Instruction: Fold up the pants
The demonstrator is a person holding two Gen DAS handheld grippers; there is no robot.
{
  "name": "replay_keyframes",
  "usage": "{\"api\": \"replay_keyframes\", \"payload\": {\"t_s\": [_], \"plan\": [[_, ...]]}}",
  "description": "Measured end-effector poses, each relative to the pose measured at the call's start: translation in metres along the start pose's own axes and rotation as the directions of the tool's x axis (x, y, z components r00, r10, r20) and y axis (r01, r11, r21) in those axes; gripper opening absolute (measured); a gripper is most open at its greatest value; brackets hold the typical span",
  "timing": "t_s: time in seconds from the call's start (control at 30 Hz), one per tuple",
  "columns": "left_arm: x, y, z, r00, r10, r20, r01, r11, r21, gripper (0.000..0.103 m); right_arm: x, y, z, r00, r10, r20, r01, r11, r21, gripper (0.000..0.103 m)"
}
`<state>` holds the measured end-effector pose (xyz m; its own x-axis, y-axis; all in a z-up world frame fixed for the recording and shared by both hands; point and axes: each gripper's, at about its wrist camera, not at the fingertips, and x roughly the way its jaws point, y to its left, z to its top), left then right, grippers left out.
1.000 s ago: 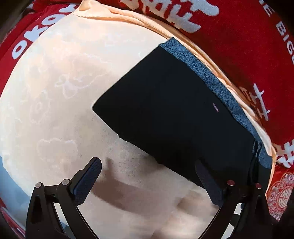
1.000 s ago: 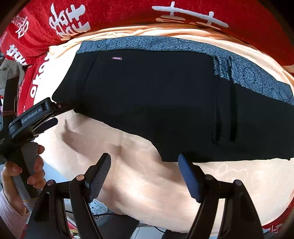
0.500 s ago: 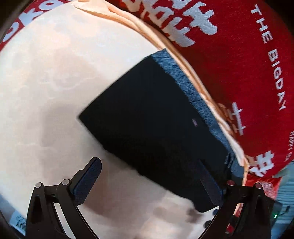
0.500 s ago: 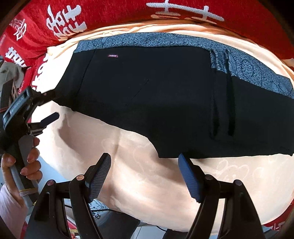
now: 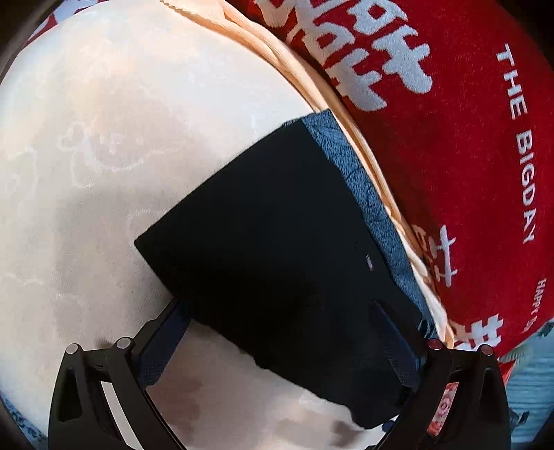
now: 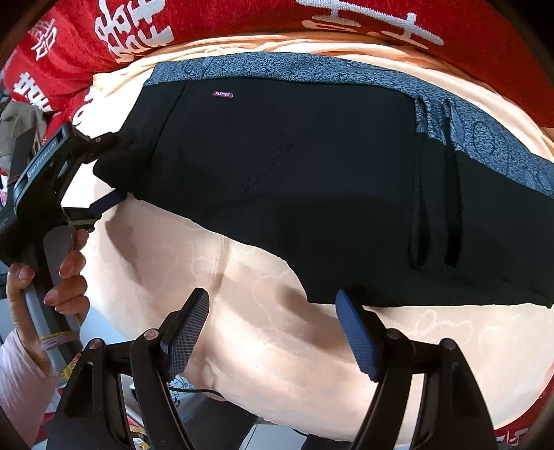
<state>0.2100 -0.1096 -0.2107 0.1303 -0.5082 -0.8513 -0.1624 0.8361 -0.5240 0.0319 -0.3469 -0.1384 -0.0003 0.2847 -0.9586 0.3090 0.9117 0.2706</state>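
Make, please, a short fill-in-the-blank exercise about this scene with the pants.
1. The pants are mostly ____ in colour.
2. The small label on the pants reads ____.
3. The pants lie on a peach sheet; behind it is a ____ blanket with white characters.
4. The right gripper is ____, with nothing between its fingers.

Missing words: black; FASHION; red; open

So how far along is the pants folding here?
Partly done, it seems: the pants lie flat on the peach cloth, apparently already doubled lengthwise. In hand: the left gripper straddles their end, jaws open, not yet clamped. The right gripper hovers open by the near edge. Still left: folding that end across.
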Motion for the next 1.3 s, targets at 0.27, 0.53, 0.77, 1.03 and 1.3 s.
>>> {"api": "replay_keyframes", "payload": {"t_s": [0.27, 0.53, 0.77, 1.03, 1.3], "plan": [[0.002, 0.007, 0.003, 0.997, -0.065, 0.034, 0.068, 0.995, -0.075, 0.103, -0.002, 0.003, 0.005, 1.000, 0.013, 0.007, -0.013, 1.000, -0.011, 0.079], [-0.015, 0.008, 0.004, 0.983, -0.169, 0.066, 0.175, 0.980, -0.099, 0.103, -0.006, 0.004, 0.008, 1.000, 0.027, 0.009, -0.027, 0.999, -0.017, 0.079], [0.003, 0.007, 0.008, 0.979, -0.205, 0.013, 0.205, 0.972, -0.115, 0.103, -0.009, -0.003, 0.011, 0.999, 0.036, 0.025, -0.036, 0.999, -0.015, 0.079], [0.000, -0.027, 0.004, 0.995, 0.088, 0.054, -0.086, 0.996, -0.021, 0.063, -0.029, -0.008, 0.033, 0.997, 0.041, 0.072, -0.039, 0.999, -0.030, 0.079], [0.001, -0.077, -0.031, 0.925, 0.300, 0.233, -0.375, 0.823, 0.426, 0.045, -0.067, -0.008, 0.094, 0.983, 0.112, 0.146, -0.103, 0.993, -0.065, 0.079]]}}
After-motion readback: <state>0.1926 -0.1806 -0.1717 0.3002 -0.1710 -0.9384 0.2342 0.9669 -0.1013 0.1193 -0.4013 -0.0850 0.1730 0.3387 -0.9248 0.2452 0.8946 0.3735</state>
